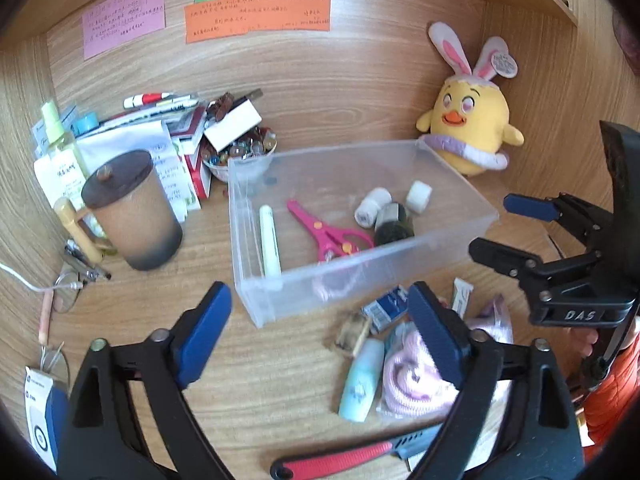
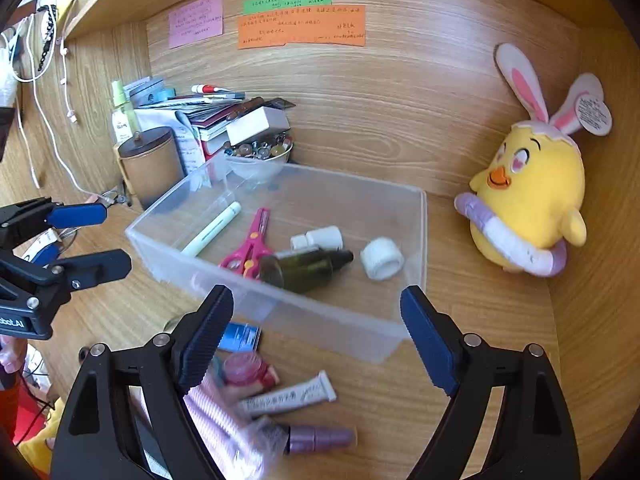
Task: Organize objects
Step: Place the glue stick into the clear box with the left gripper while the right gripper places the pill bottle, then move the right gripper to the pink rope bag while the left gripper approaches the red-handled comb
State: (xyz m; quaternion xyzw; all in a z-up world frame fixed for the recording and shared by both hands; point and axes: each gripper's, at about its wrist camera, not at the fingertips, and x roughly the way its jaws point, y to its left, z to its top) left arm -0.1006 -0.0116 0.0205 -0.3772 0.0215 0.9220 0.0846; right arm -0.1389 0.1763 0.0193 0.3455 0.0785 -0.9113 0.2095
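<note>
Nearest the cameras, both grippers stand with their jaws spread wide and nothing between the pads. The left gripper [image 1: 320, 332] hangs over the near desk, just short of the clear plastic bin [image 1: 478, 200]; the right gripper [image 2: 316, 336] hangs at the bin's near right corner.

Under and between them lies a loose clutter on the wooden desk [image 2: 480, 320]: a pink coiled cord in a clear bag [image 1: 404, 384], a pale blue tube [image 1: 360, 380], a small blue and white box [image 1: 384, 308], a white squeeze tube [image 2: 292, 396], a small pink jar [image 2: 248, 368], a mauve lipstick-like tube [image 2: 320, 438] and a red-handled tool [image 1: 340, 460] at the near edge.

Just beyond sits the bin, open-topped. In it, from left to right, lie a pale green pen [image 1: 270, 240], pink scissors [image 1: 328, 232], a dark green bottle [image 2: 304, 266] on its side, a small white bottle [image 2: 320, 238] and a white roll [image 2: 382, 258].

Further left stands a brown lidded mug [image 1: 136, 208], with a bowl of glass marbles [image 2: 260, 152], stacked books and papers [image 2: 212, 120] and a spray bottle [image 1: 60, 140] behind it. At the far right a yellow chick plush with rabbit ears [image 2: 528, 196] leans in the corner. Pink, green and orange notes [image 2: 300, 26] are stuck to the back panel.
</note>
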